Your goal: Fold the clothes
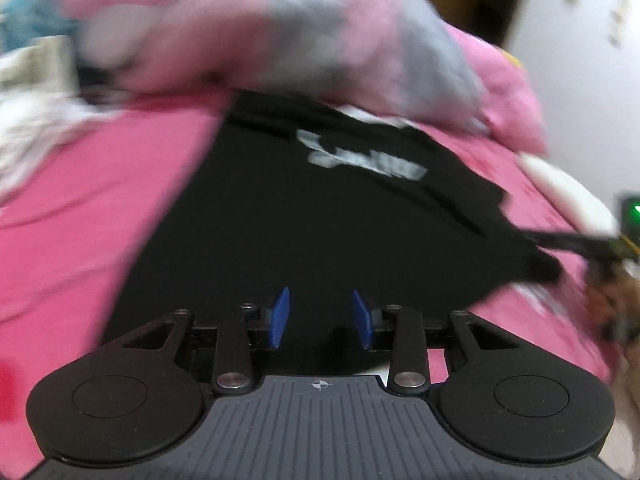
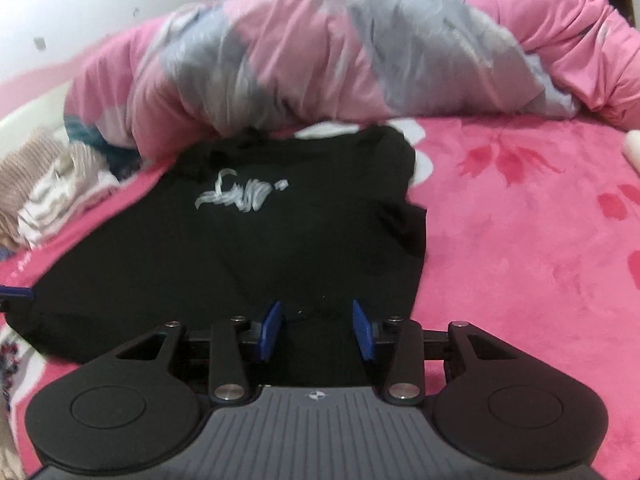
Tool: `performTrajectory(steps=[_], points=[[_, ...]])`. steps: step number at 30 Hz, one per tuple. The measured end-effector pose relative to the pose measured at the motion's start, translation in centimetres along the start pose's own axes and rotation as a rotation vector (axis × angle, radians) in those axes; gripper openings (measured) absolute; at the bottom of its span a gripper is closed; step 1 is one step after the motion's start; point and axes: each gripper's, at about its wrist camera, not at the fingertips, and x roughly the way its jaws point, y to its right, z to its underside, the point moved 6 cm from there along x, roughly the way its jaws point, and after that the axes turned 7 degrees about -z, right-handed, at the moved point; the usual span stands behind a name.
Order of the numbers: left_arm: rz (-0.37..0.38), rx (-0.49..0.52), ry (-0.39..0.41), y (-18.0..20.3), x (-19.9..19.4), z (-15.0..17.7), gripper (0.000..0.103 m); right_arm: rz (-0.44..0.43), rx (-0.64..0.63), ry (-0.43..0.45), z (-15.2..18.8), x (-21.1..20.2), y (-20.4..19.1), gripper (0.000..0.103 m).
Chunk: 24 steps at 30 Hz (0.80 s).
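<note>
Here, black shirt (image 2: 240,248) on bed (image 2: 520,240)

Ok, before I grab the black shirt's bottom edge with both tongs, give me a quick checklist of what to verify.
1. Left tongs open: ok.
2. Right tongs open: ok.
3. Both over the near edge of the black shirt: ok.
4. Shirt lying flat on the pink sheet: mostly ok; its right side is bunched.
5. Collar end free of the quilt: cannot tell, they meet there.
6. Hem between the blue pads: cannot tell.
</note>
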Motion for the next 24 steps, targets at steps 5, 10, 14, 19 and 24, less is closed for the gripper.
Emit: performTrajectory(steps=[5, 10, 14, 19, 24], points=[[0.049, 0.087, -0.039, 3.4, 2.5, 0.6, 0.046, -0.011, -0.019, -0.003, 0.4, -0.2, -0.1, 0.005], [0.069, 0.146, -0.055, 5.7, 4.2, 1.2, 0.051, -0.058, 0.015, 0.068, 0.1, -2.9, -0.4, 0.004], [0.095, 0.141, -0.053, 5.8, 3.6, 1.4, 0.051, -0.138, 0.035, 0.163, 0.4, -7.2, -1.5, 0.004], [0.119, 0.121, -0.055, 5.8, 2.6, 1.8, 0.051, -0.232, 0.021, 0.229, 2.7, -12.4, -3.5, 0.004], [0.160, 0.062, -0.045, 5.5, 1.1, 1.9, 0.051, -0.244, 0.012, 0.207, 6.5, -15.3, -5.0, 0.003]])
